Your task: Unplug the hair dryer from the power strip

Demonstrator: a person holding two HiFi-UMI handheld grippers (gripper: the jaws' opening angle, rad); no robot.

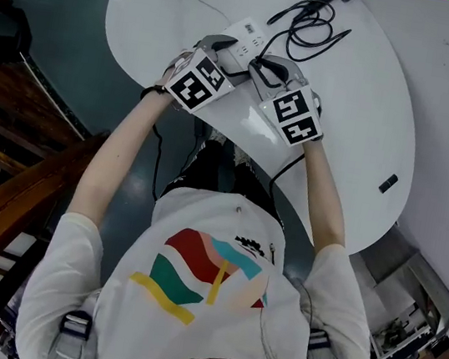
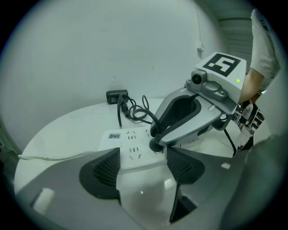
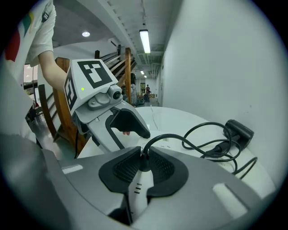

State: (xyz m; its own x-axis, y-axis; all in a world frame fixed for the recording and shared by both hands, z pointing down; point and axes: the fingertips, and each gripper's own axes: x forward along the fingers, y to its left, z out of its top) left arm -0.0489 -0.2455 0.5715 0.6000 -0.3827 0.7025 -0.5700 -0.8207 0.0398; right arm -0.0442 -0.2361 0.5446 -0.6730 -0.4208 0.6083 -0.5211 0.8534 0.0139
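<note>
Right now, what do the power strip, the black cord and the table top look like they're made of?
The power strip: white hard plastic, likely; smooth moulded shell with slots, faint sheen. The cord and its plug: black rubbery plastic sheath, matte; it bends in loose loops. The table top: smooth white surface with glossy reflections, perhaps laminate or painted board; can't tell which.

My right hand-held gripper [image 3: 144, 157] is closing its two black ribbed pads [image 3: 121, 168] on a small black plug [image 3: 143, 164], and both pads touch it. The plug stands in a flat white power strip [image 3: 137, 191] beneath the jaws. Its black cord [image 3: 198, 130] loops across the round white tabletop [image 3: 180, 117] to a black hair dryer [image 3: 239, 129]. My left hand-held gripper [image 3: 132, 128], grey with a marker cube, sits just beyond the plug, to the left.
</note>
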